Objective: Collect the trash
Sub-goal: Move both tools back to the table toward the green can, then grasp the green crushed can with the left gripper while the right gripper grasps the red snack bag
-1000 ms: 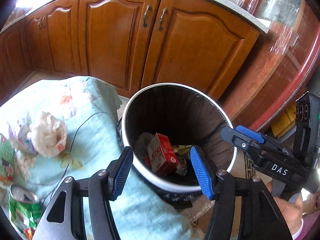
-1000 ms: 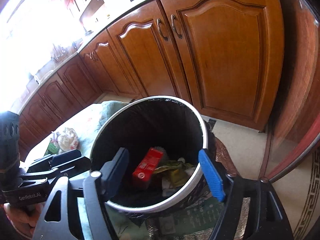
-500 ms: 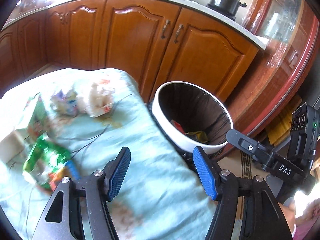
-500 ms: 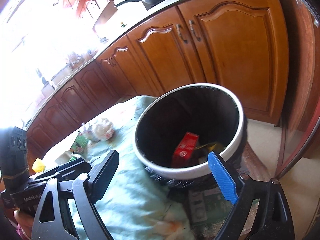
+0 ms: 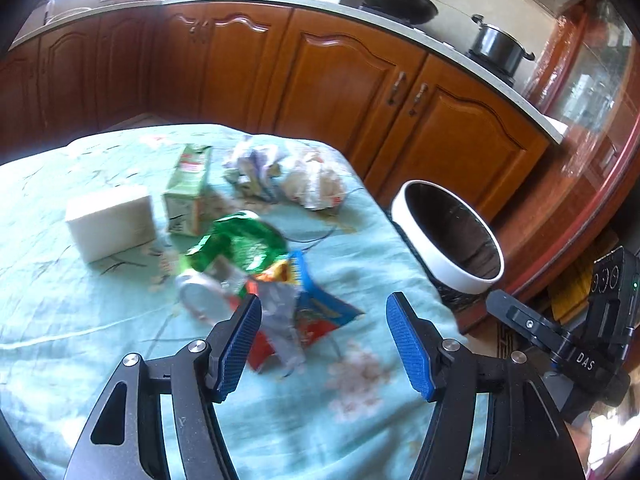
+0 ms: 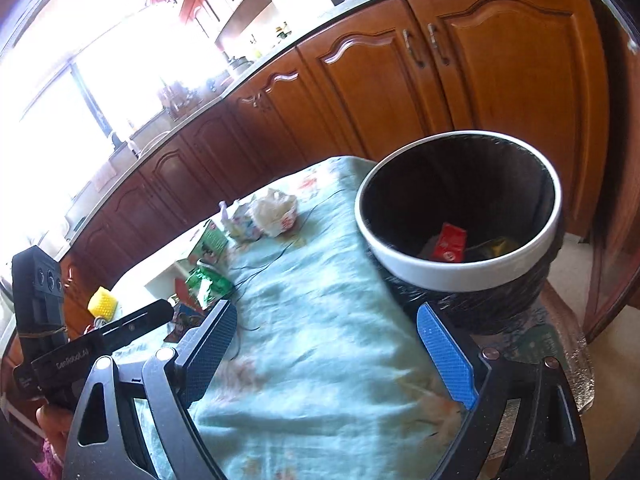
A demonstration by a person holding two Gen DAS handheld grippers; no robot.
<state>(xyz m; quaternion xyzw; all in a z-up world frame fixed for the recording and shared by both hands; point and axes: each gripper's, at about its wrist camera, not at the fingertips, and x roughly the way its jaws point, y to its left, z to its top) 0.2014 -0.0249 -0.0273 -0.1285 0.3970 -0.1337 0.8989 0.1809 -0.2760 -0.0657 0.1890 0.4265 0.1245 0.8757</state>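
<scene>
White foam block (image 5: 110, 220), green carton (image 5: 188, 196), crumpled wrappers (image 5: 256, 276) and paper wads (image 5: 312, 184) lie on the counter (image 5: 360, 420) left of the bin (image 5: 448, 264), uncollected. Left gripper (image 5: 324, 344) hovers near the wrappers, fingers spread, empty. Right gripper (image 6: 324, 352) likewise spread and empty. Inside the bin, a red box (image 6: 450, 242) is already collected.

left tool (image 5: 324, 344) off bin (image 5: 448, 240), over wrappers (image 5: 280, 292)
</scene>
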